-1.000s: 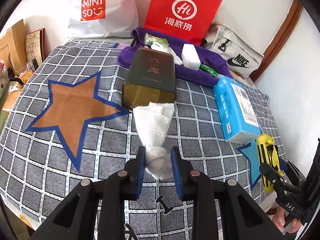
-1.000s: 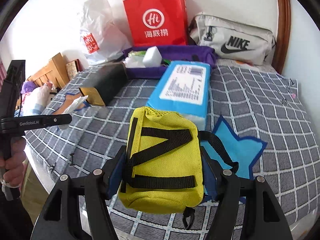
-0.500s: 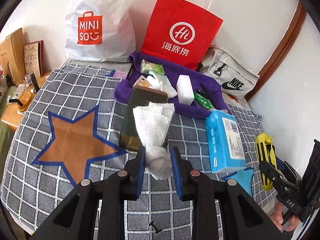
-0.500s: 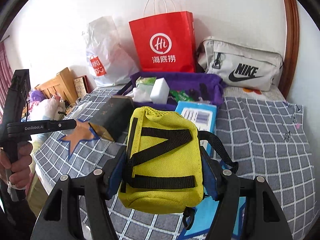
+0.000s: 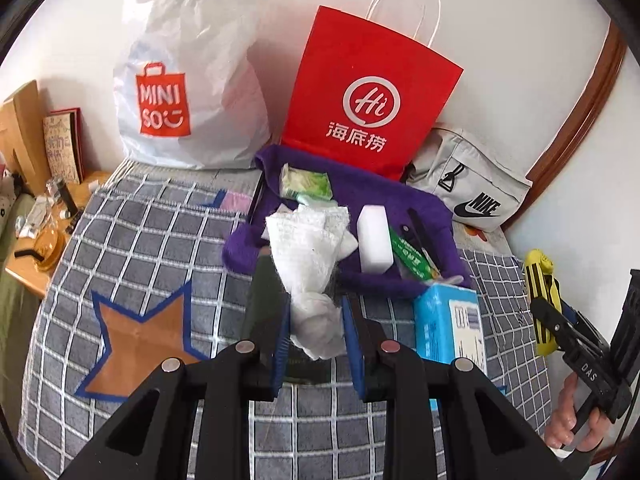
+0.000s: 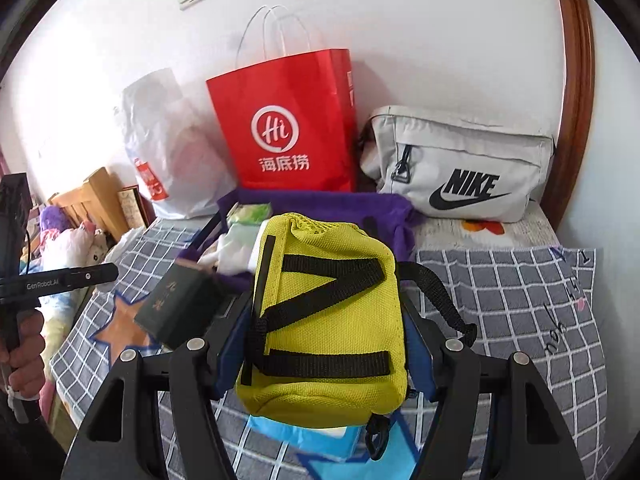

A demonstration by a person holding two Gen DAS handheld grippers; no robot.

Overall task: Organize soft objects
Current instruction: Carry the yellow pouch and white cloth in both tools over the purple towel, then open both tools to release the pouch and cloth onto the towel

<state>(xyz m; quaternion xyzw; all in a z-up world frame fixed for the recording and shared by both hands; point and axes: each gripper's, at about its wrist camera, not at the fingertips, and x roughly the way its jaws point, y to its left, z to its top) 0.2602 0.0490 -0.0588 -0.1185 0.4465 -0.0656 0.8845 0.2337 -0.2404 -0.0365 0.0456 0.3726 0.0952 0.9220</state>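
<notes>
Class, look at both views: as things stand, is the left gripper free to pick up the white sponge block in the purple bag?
Probably not: the left gripper is shut on a white cloth, though nothing covers the sponge block.

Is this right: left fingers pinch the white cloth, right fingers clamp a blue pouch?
One error: the pouch in the right gripper is yellow with black straps, not blue, as the right wrist view shows. The left gripper does pinch the white cloth, seen in the left wrist view.
</notes>
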